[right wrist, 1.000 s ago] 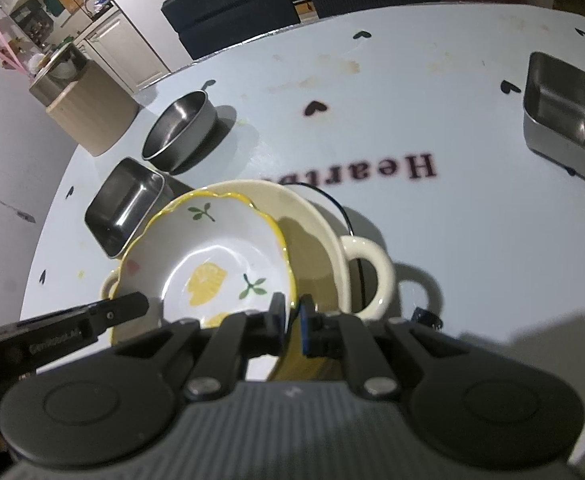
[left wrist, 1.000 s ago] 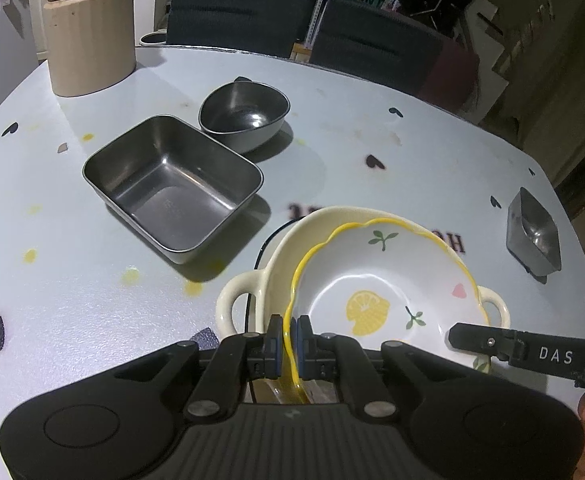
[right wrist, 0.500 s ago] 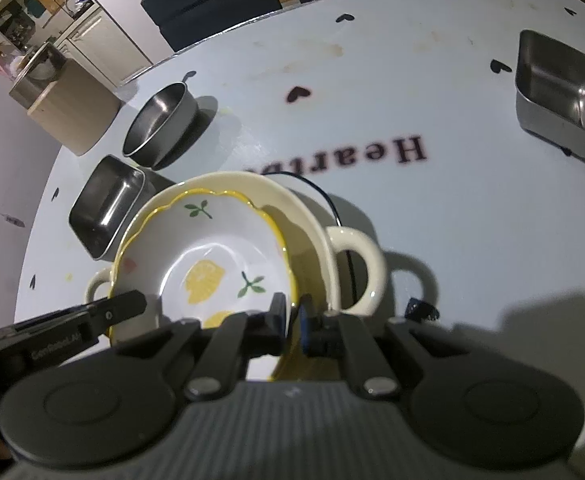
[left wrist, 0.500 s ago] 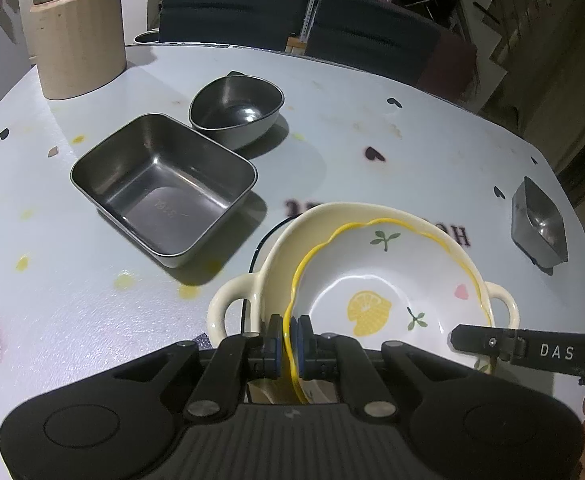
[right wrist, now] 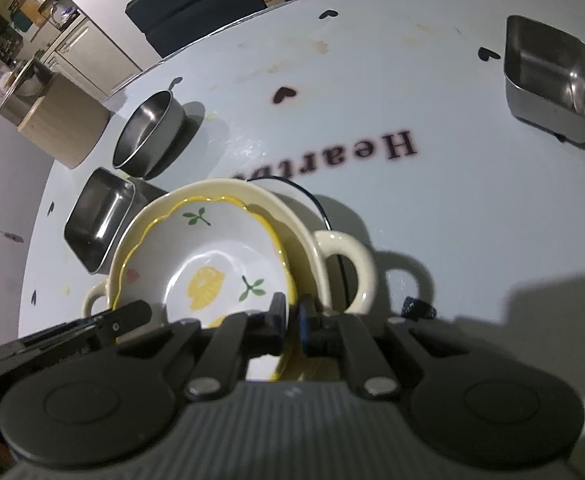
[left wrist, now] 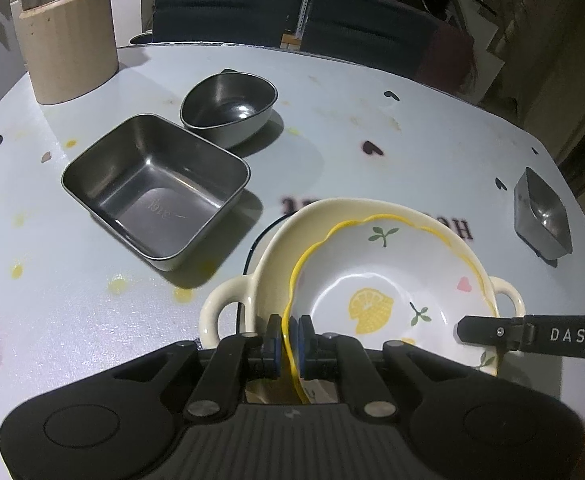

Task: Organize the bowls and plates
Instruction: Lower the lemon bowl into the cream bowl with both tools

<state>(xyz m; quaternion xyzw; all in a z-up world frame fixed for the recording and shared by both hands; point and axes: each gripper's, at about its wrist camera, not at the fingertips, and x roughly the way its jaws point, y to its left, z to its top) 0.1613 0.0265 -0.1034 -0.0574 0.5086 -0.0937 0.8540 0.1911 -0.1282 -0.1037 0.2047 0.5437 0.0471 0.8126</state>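
Both tongs [left wrist: 289,334] [right wrist: 292,316] downward-tilted, clamping bowl rim [left wrist: 292,312]

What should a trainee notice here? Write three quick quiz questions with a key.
1. True or false: the lemon bowl sits inside the cream handled dish.
2. Which grippers pinch the lemon bowl's rim? A left only, B right only, C both.
3. How many steel containers stand on the table?

Key: 1 true. 2 C: left gripper, right gripper. 3 three: large steel tray, steel bowl, small steel tray.
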